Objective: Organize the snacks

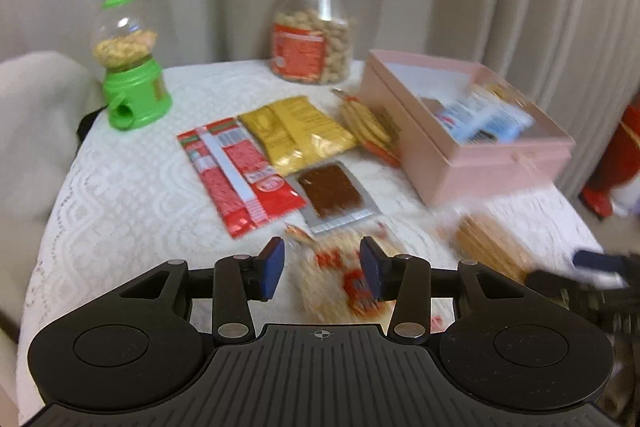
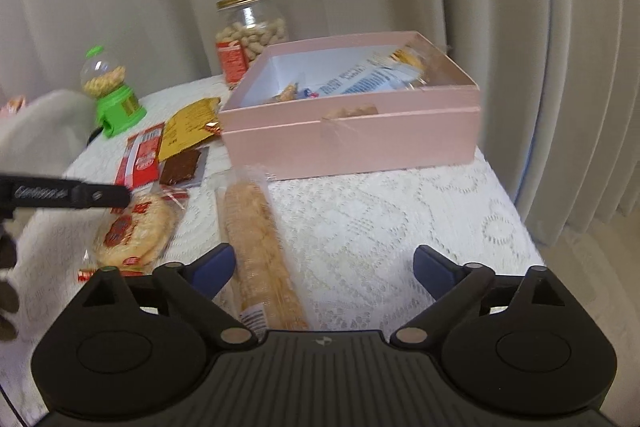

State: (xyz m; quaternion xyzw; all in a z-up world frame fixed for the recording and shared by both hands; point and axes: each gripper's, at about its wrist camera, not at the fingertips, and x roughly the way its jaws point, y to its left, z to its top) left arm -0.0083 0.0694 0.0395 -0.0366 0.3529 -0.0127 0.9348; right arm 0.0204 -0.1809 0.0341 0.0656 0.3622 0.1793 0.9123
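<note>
The pink box (image 2: 352, 143) is sitting at twelve o'clock, its near wall risking a snag. The cracker sleeve (image 2: 260, 251) is lying beside the wide-open right gripper (image 2: 324, 267), risking crushing. The left gripper (image 1: 322, 269), half-open, is straddling the round cracker pack (image 1: 340, 287), ungripped, possibly slipping.

- Bare lace tablecloth (image 2: 400, 227) is lying open right of the cracker sleeve (image 2: 260, 247).
- The pink box (image 2: 352, 139) is blocking the far side.
- Flat snack packets (image 1: 256, 163) are crowding the left, leaving little passage.
</note>
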